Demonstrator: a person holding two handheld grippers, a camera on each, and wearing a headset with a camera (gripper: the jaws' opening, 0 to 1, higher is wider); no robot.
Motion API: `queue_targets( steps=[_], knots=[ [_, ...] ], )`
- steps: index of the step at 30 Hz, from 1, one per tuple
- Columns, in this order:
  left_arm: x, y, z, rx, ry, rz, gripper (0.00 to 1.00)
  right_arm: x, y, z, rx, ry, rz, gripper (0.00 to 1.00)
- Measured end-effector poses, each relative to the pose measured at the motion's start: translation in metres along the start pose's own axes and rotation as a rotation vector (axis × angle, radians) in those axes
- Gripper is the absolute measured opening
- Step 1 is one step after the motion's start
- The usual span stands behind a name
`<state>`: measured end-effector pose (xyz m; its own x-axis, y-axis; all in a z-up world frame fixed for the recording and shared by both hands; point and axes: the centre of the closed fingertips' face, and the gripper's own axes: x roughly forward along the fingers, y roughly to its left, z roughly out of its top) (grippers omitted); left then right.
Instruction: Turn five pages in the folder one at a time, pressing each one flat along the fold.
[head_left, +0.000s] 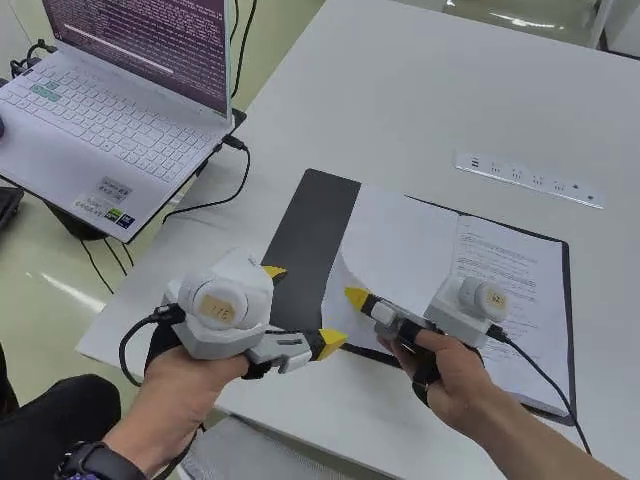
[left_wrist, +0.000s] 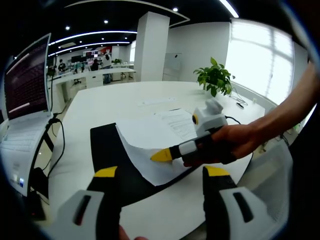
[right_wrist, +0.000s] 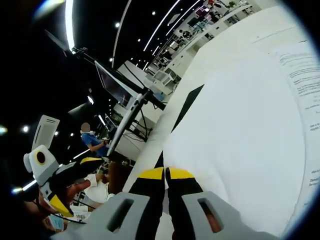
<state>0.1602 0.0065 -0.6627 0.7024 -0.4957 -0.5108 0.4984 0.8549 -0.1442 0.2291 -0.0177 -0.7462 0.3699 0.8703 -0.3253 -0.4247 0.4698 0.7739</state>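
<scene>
The folder lies open on the white table, its black inside cover (head_left: 310, 235) to the left and a printed page (head_left: 505, 280) to the right. A blank white page (head_left: 395, 245) is lifted and curls over the fold. My right gripper (head_left: 357, 297) is shut on this page's lower left edge, its yellow tips pressed together (right_wrist: 166, 174) and seen on the paper's edge from the left gripper view (left_wrist: 161, 155). My left gripper (head_left: 301, 306) is open just left of it, above the black cover's near edge, with nothing between its jaws (left_wrist: 161, 172).
An open laptop (head_left: 110, 110) sits at the far left with a black cable (head_left: 215, 200) running toward the folder. A white power strip (head_left: 528, 180) lies beyond the folder. The table's near edge (head_left: 150, 375) is close under my hands. A potted plant (left_wrist: 215, 77) stands far off.
</scene>
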Motion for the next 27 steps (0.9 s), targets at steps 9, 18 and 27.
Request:
queue_targets(
  steps=[9, 18, 27],
  knots=[
    [0.001, 0.004, -0.009, -0.006, 0.021, -0.002, 0.67, 0.010, -0.018, -0.013, 0.042, 0.020, -0.031, 0.00],
    [0.002, 0.007, -0.015, -0.019, 0.037, -0.003, 0.66, 0.021, -0.028, -0.027, 0.068, 0.058, -0.075, 0.01],
    [0.000, 0.008, -0.014, -0.016, 0.041, 0.004, 0.66, 0.020, -0.018, -0.026, 0.092, 0.031, -0.028, 0.14]
  ],
)
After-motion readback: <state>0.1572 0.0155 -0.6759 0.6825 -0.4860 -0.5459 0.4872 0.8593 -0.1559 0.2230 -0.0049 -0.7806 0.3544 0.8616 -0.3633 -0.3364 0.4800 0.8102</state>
